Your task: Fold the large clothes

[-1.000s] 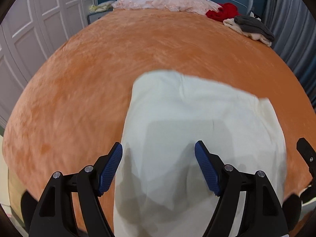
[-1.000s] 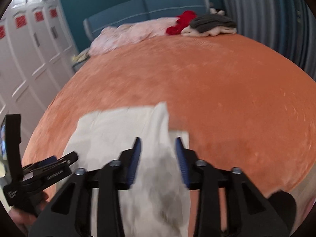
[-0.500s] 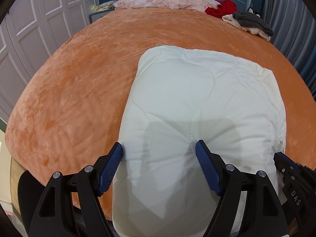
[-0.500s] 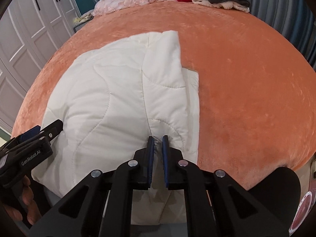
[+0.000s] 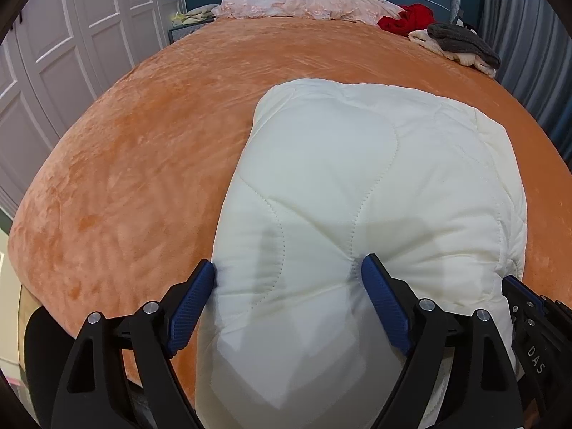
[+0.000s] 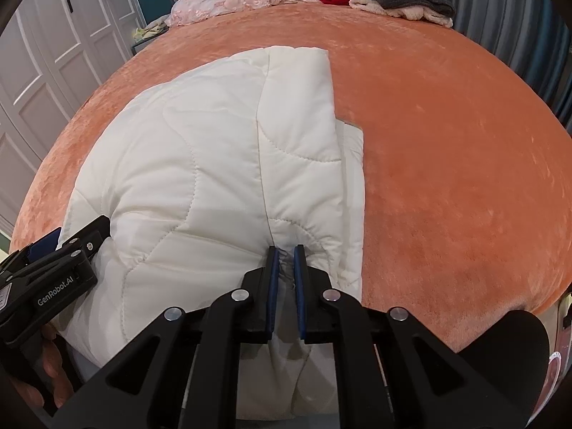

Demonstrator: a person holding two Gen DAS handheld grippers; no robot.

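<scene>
Quilted white garment (image 5: 375,193) lies folded into a thick, roughly rectangular pad on the orange bed cover (image 5: 143,164), occupying the centre and lower centre of both views, with its near end draped over the bed's near edge toward the camera. A second ago it appeared blurred and only partly laid out; it now lies settled, with stitching lines sharp and the top layer flat, which indicates that the fold has been brought down and landed. In the right wrist view a narrower folded band runs up the right side of the pad, and a lower layer protrudes slightly beyond it at the right. The right claw (image 6: 285,268), which stood apart a second ago, is now pressed together and pinching a puckered ridge of the fabric at the near edge, lower centre of the frame. The left claw (image 5: 287,287) is spread wide and opening further; the padded near-left edge sits between its blue pads, the left one at the fabric's edge, the right resting on top, without squeezing it. Judgement: one hand has let go of the fold while the other has taken a fresh hold, so a further fold or a straightening tug appears to be in preparation. The protruding lower layer suggests the edges are not fully aligned. Other clothes (image 6: 404,3) are heaped at the far end of the bed, upper frame, well apart from the work.
</scene>
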